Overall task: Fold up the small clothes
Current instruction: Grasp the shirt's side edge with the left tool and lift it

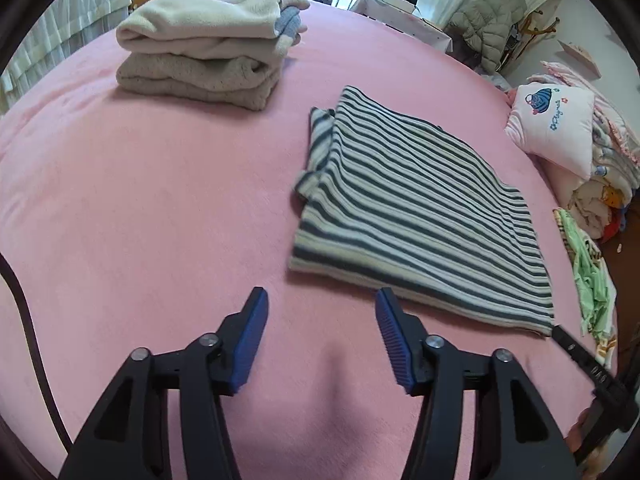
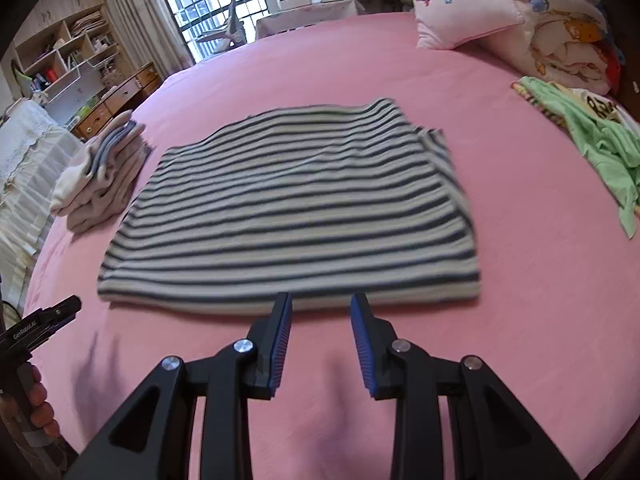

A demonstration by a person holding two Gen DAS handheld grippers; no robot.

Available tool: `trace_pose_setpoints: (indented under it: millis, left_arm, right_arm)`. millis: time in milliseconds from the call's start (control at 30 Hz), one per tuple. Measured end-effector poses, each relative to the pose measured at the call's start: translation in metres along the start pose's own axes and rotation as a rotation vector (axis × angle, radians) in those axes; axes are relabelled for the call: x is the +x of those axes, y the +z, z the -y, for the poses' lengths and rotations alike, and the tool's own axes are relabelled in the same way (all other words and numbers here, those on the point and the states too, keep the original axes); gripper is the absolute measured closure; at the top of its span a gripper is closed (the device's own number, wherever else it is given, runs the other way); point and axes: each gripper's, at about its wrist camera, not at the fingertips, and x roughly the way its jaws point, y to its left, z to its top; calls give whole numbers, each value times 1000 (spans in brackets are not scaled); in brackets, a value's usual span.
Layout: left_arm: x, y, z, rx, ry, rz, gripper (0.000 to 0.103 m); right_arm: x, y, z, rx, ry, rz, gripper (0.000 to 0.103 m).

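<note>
Inspector: The striped top (image 2: 288,208) lies folded flat on the pink bed (image 2: 320,64), just ahead of both tools. The left gripper (image 1: 320,300) stands spread, nothing between its pads. The right gripper (image 2: 320,304) is narrower but also parted and empty, its tips just short of the near hem.

Clerk: Risks?

Inspector: I judge three. A loose layer shows at one side of the top; a grab at the hem alone could lift the upper ply and undo the fold. The sheet is soft, so a low pinch could catch it with the cloth. A careless sweep could topple the stack (image 1: 208,48) nearby.

Clerk: Count?

Inspector: One striped top, one stack of folded pieces, number within unclear, one heap of unfolded green clothes (image 2: 592,140), one pillow (image 2: 460,4), two grippers.
</note>
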Motion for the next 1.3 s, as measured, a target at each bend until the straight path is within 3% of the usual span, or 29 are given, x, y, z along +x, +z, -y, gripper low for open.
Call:
trace_pose_setpoints:
  millis: [333, 600, 833, 900, 967, 1300]
  left_arm:
    - [17, -7, 3, -61, -90, -52, 45]
    - [43, 1, -6, -195, -231, -74, 45]
    - [70, 4, -16, -307, -306, -99, 45]
    - [79, 3, -20, -340, -323, -106, 45]
    - [87, 2, -23, -362, -337, -101, 45]
    - [108, 16, -22, -387, -372, -49, 45]
  right_arm:
    - [-1, -10, -29, -51, 43, -16, 73]
    - [6, 1, -53, -95, 51, 7, 73]
    - [18, 12, -56, -99, 21, 30, 73]
    - [24, 15, -55, -93, 14, 31, 84]
    - [28, 17, -54, -85, 15, 28, 89]
    - [52, 26, -60, -81, 9, 18, 89]
